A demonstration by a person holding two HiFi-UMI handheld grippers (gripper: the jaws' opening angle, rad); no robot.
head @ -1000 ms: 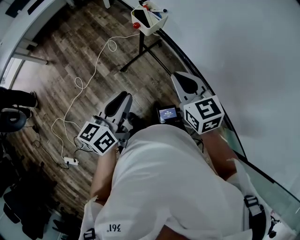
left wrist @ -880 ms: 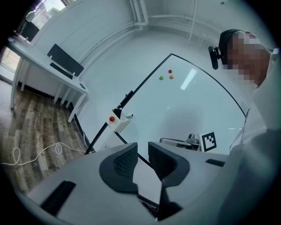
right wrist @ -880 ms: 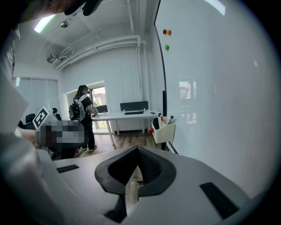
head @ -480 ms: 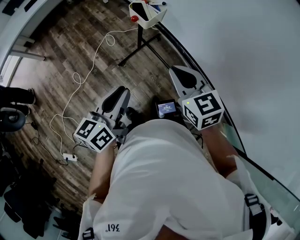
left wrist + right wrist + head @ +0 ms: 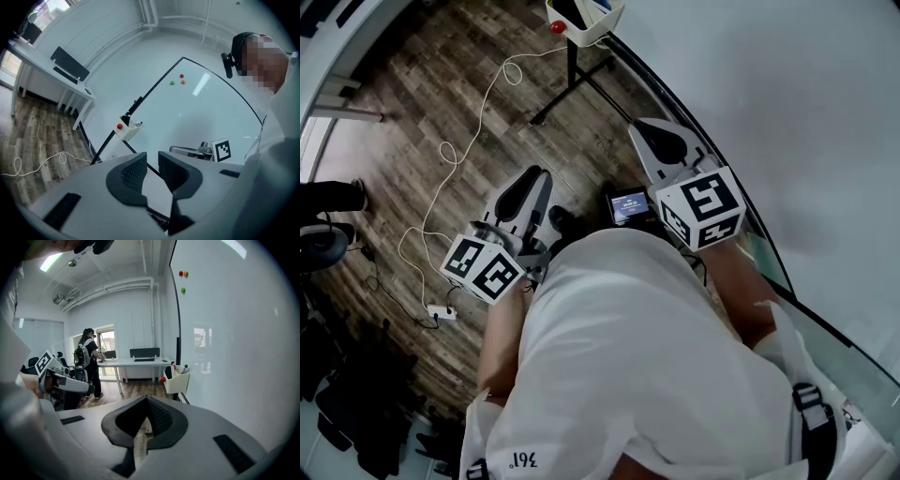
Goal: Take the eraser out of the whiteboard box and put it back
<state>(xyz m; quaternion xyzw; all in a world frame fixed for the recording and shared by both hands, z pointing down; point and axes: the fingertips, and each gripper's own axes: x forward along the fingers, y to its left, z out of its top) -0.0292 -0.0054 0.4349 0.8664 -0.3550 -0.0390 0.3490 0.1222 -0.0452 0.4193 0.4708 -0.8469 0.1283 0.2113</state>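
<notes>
Seen from above the wearer, the whiteboard box (image 5: pixel 584 21) sits at twelve o'clock, at the lower edge of the whiteboard (image 5: pixel 787 112), which fills the side from one to four. The right gripper (image 5: pixel 661 148) lies just beside the board at one, the left gripper (image 5: pixel 525 192) at eleven. A cable (image 5: pixel 450 178) trails over the floor (image 5: pixel 403 103) at ten, down to a power strip (image 5: pixel 442 314) at nine.

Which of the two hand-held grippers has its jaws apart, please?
The left hand-held gripper; its jaws stand apart and empty, while those of the right hand-held gripper meet.
</notes>
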